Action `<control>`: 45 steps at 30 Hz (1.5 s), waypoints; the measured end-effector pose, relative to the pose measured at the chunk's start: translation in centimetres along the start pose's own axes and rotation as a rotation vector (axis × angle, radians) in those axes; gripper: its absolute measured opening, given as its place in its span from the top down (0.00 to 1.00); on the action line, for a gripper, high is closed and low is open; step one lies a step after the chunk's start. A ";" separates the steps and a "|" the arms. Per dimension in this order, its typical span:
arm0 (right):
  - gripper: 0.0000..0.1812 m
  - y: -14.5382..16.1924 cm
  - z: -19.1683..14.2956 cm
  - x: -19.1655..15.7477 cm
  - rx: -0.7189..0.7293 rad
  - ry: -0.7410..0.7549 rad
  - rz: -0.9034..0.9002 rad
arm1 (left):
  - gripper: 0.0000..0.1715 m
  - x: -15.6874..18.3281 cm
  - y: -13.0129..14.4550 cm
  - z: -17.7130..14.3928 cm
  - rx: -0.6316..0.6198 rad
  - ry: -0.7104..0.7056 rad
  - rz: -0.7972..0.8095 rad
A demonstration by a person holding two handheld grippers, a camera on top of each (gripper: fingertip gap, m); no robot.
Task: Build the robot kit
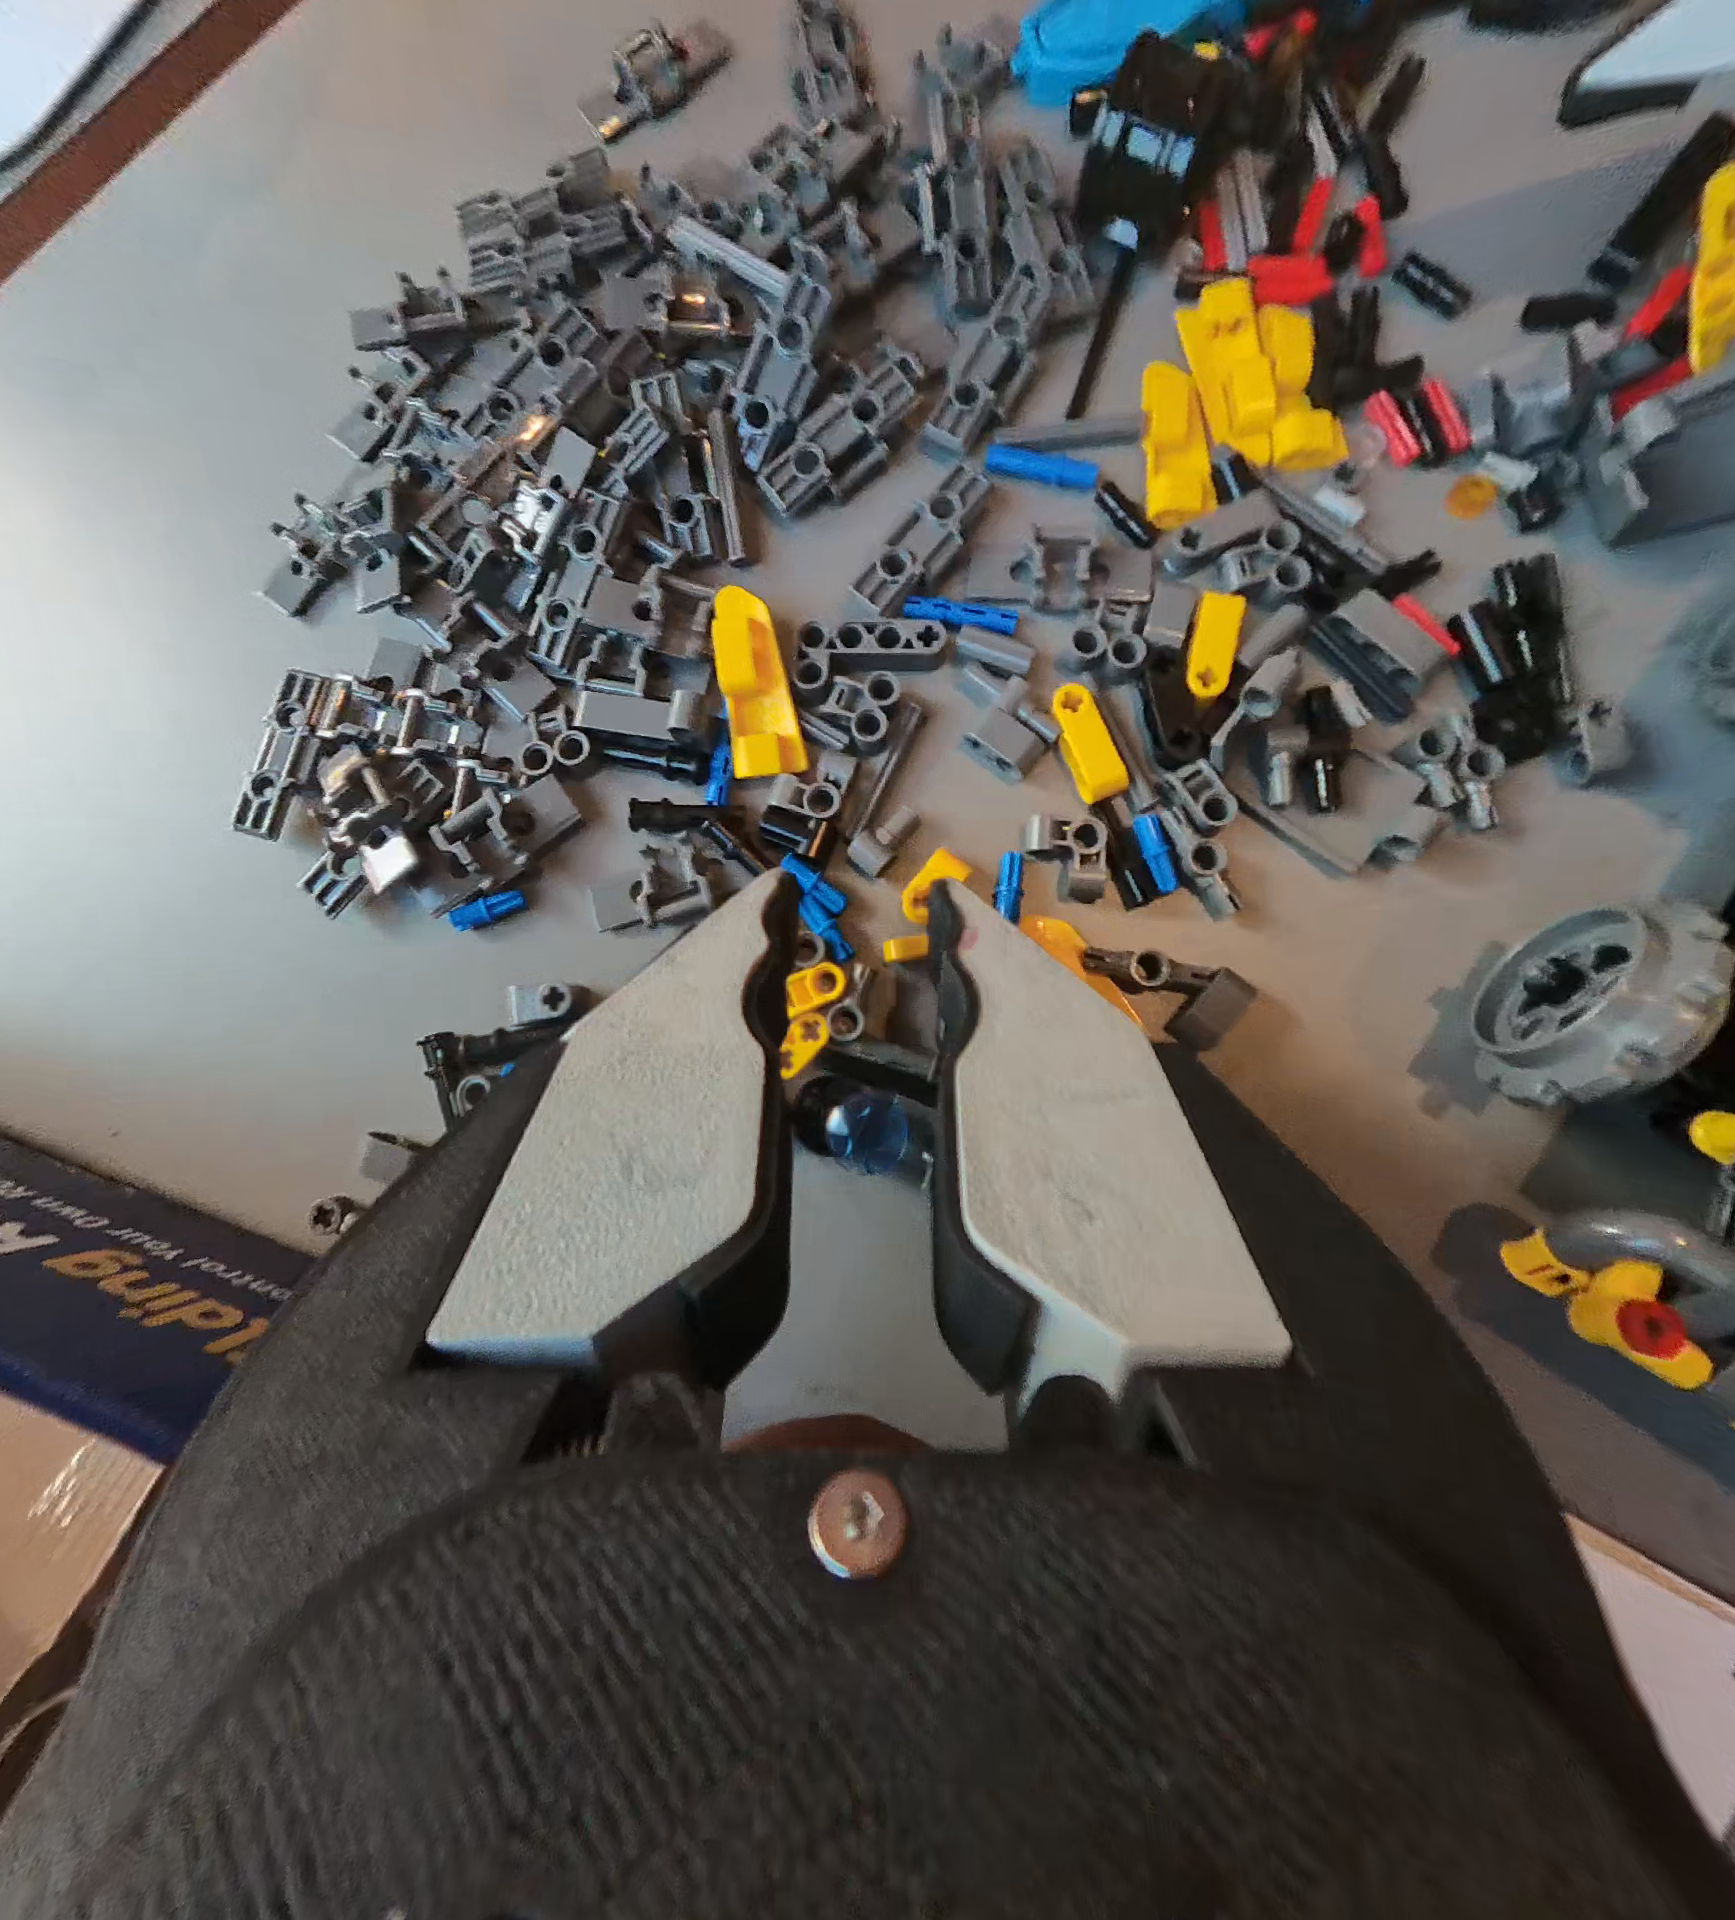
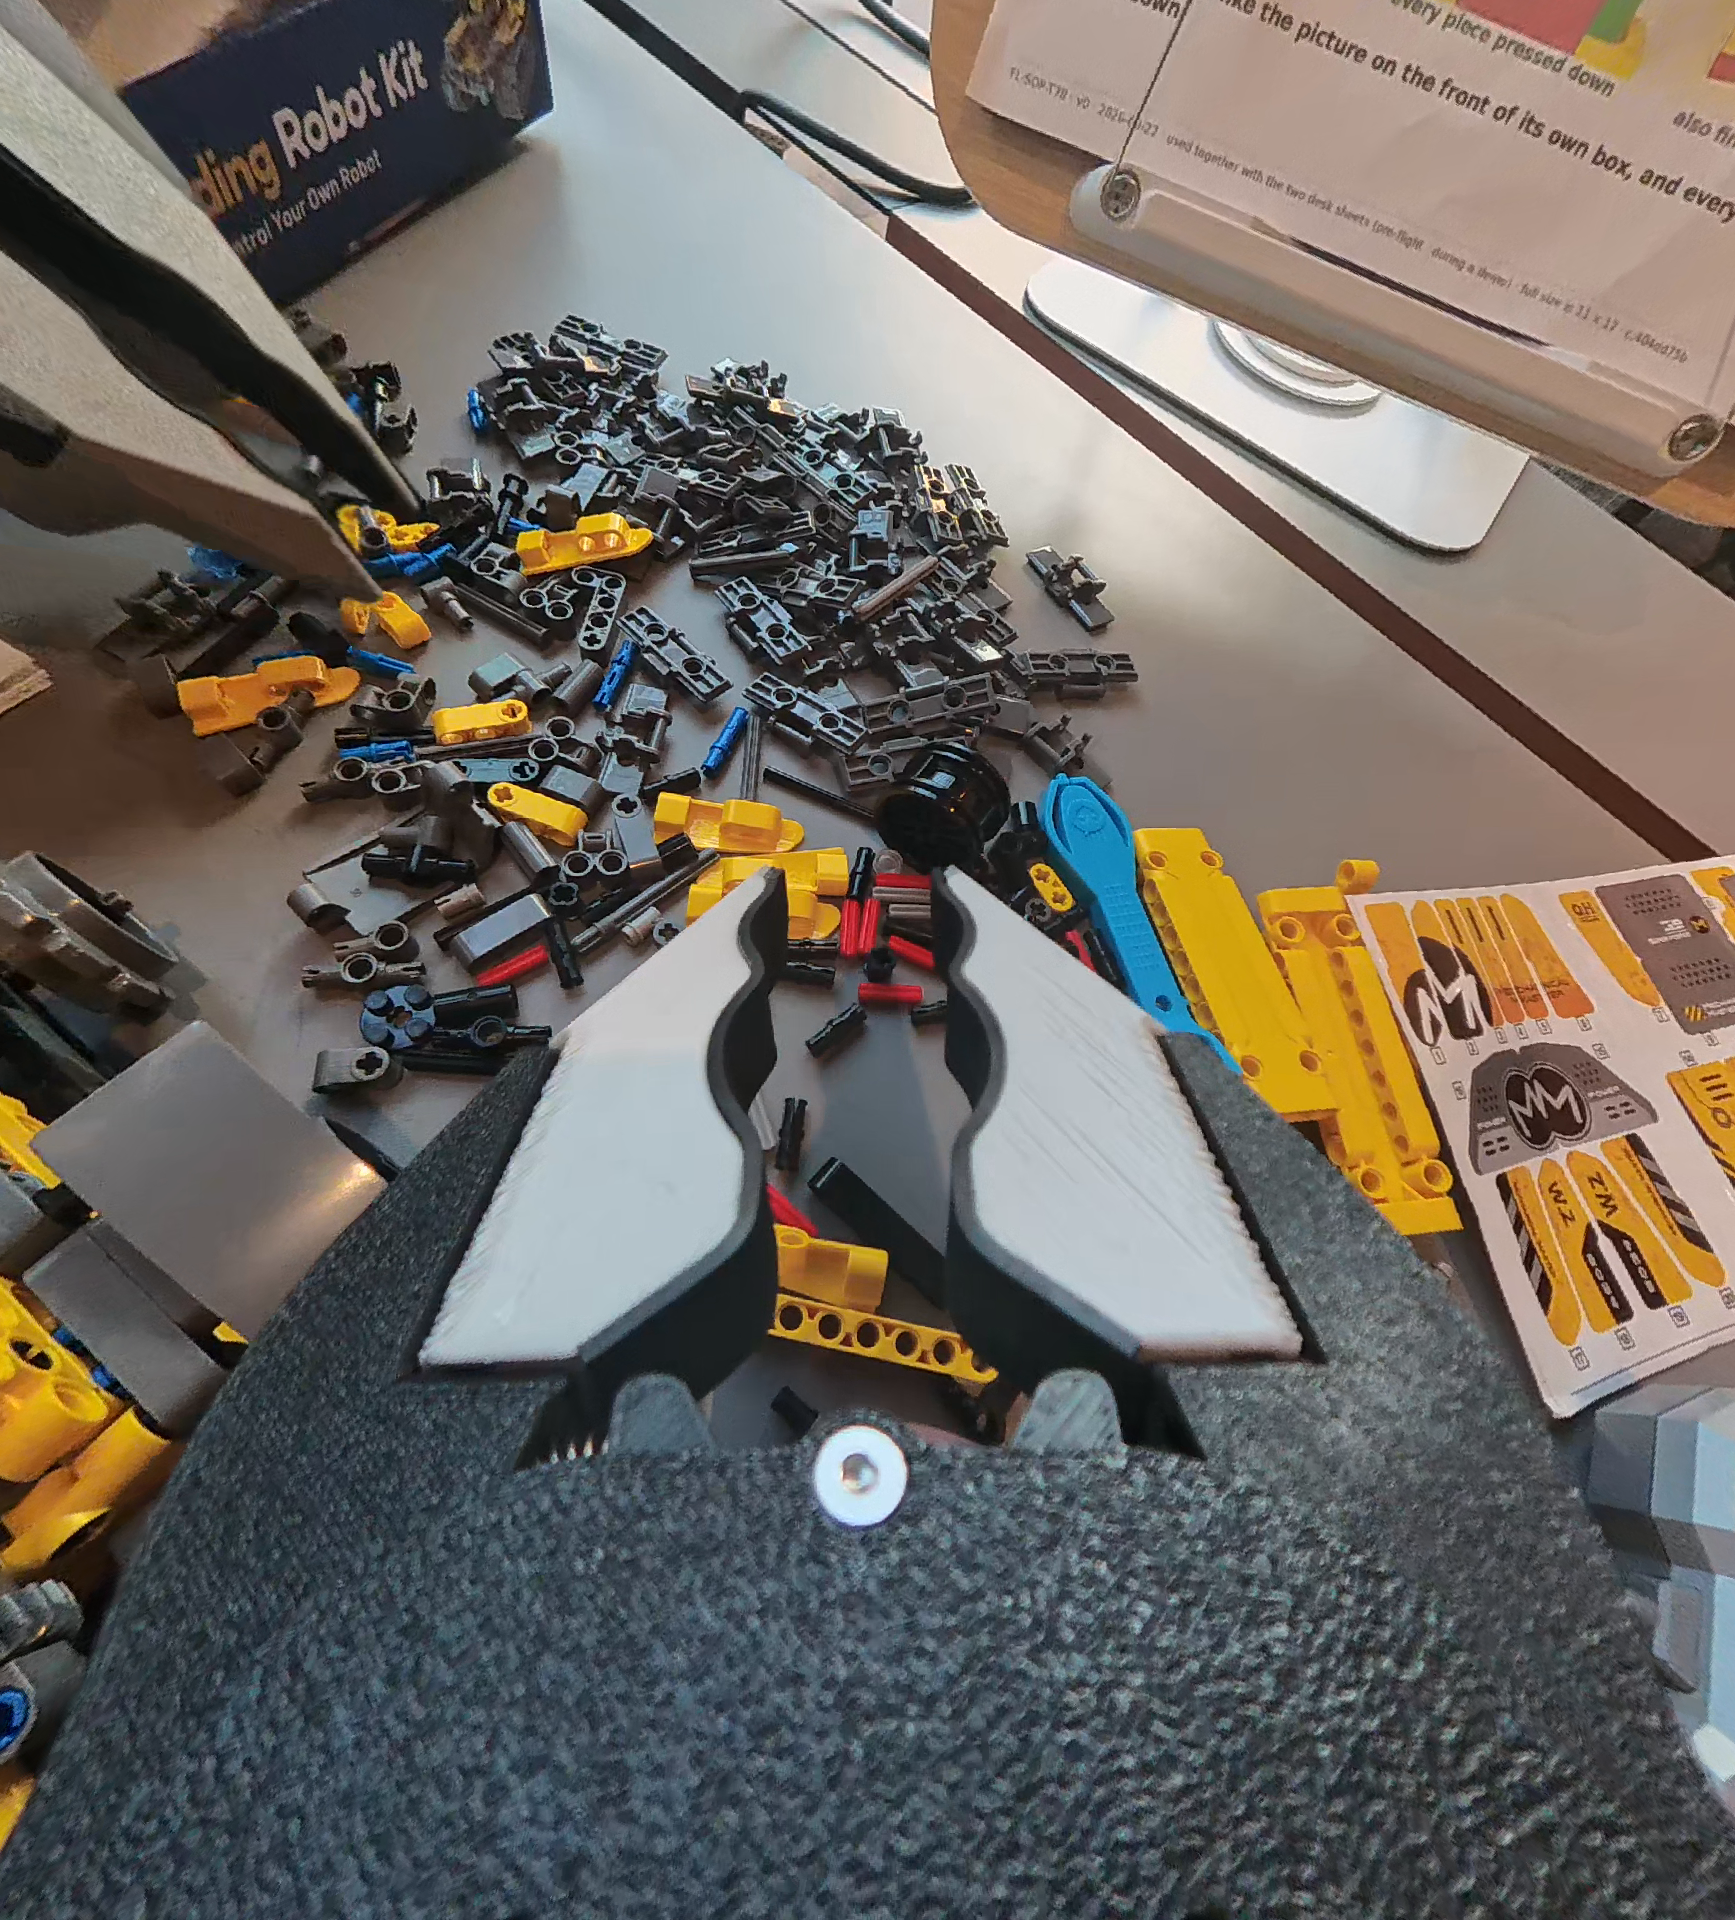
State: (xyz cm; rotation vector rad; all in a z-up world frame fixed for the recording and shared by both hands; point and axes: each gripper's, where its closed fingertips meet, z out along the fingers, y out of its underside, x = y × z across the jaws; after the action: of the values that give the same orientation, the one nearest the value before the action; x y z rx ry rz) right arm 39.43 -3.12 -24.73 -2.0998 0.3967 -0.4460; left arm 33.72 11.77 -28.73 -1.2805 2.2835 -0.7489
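Tongs on the left (image 1: 863, 894) hang parted, tips among small yellow and blue plastic connector pieces (image 1: 813, 987) on the grey surface (image 1: 167, 499); right tongs (image 2: 858, 883) gape over red and black pins (image 2: 878, 930).

Loose building pieces (image 2: 790, 582) sprawl mid-table (image 2: 1258, 665), sticker sheet (image 2: 1611, 1101) to their right, kit box (image 2: 343, 156) behind, monitor stand (image 2: 1289, 416) beyond.

Dark grey, black, yellow, blue and red building pieces (image 1: 697, 499) litter the grey counter (image 1: 167, 468), beside a bright blue tool (image 2: 1112, 914) and a yellow-grey-black patterned sticker sheet (image 2: 1611, 1122).
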 end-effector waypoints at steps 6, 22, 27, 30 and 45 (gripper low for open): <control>0.87 -0.4 -0.3 0.0 0.010 0.012 -0.017 | 0.89 0.5 0.5 0.9 -0.031 -0.003 0.036; 0.87 0.4 0.5 -0.4 -0.019 0.000 -0.013 | 0.88 1.4 0.2 0.8 -0.030 -0.001 0.069; 0.87 0.8 0.6 -0.2 -0.036 0.005 -0.012 | 0.88 1.9 0.0 0.7 -0.024 0.029 0.062; 0.87 1.1 0.6 0.0 -0.050 0.006 0.005 | 0.88 1.8 -0.6 0.2 0.005 0.018 0.060; 0.91 2.7 1.8 -0.7 -0.142 -0.044 0.010 | 0.88 -0.1 -1.1 0.1 0.045 -0.058 -0.026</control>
State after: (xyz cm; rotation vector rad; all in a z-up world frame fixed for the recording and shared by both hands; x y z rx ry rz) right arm 39.39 -2.94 -28.09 -2.2399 0.4237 -0.3740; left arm 34.57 11.29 -28.11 -1.2966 2.1964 -0.7576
